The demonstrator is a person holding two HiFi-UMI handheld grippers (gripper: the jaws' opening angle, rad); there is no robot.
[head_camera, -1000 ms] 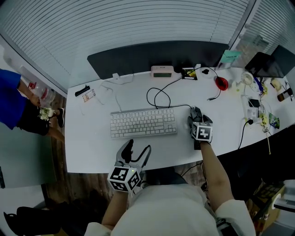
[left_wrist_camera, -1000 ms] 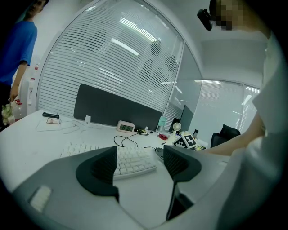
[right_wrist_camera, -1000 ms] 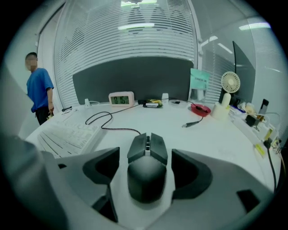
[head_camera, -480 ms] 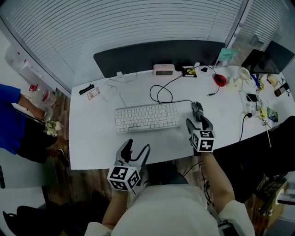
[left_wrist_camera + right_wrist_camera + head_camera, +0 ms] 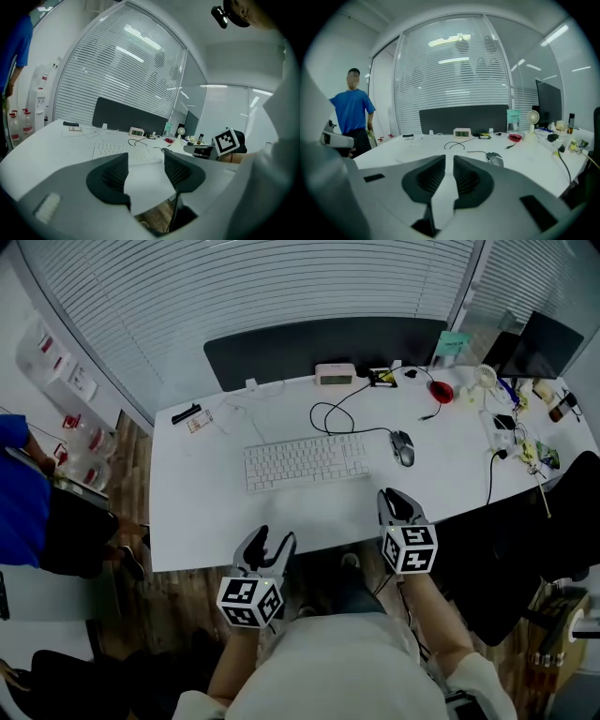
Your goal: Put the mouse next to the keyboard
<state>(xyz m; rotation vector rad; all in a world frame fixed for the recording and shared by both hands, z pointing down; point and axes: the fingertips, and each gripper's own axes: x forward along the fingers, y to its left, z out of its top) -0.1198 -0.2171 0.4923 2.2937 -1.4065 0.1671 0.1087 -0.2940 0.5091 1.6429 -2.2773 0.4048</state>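
Observation:
The white keyboard lies mid-desk, and the dark mouse rests on the desk just right of it, on its cable. My right gripper hovers at the desk's near edge, a hand's length short of the mouse. Its jaws are closing to a narrow slit with nothing between them. The right gripper view has the mouse beyond the right gripper. My left gripper hangs over the near edge, left of my body. Its jaws are closing but still wide, with nothing in them. The left gripper faces the keyboard.
At the back of the white desk are a small clock, looped black cables and a red item. Clutter fills the far right end. A dark chair stands right; a person in blue stands left.
My right gripper left the mouse beside the keyboard, drew back to the near edge, and its jaws narrowed. The left gripper's jaws narrowed a little. The head view pulled back.

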